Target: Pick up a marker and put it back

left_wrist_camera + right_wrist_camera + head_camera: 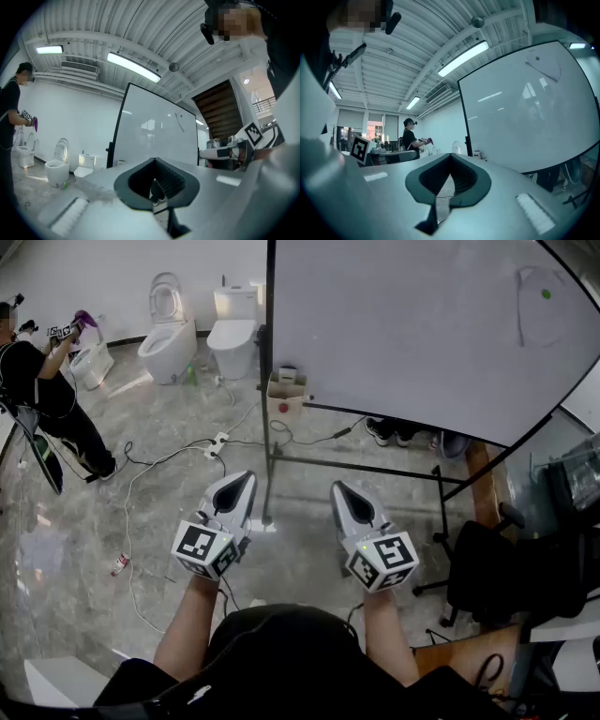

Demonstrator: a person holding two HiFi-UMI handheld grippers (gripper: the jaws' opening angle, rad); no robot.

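A large whiteboard on a black stand fills the upper right of the head view, with a faint drawn outline and a green dot near its top corner. No marker shows in any view. My left gripper and right gripper are held side by side in the air over the floor, pointing toward the foot of the stand. Both are shut with nothing between their jaws. The left gripper faces the whiteboard. In the right gripper view, the right gripper has the whiteboard on its right.
Two white toilets stand at the back left. Another person works at the far left. A cardboard box sits by the stand's leg. Cables and a small bottle lie on the marble floor. A black office chair is at the right.
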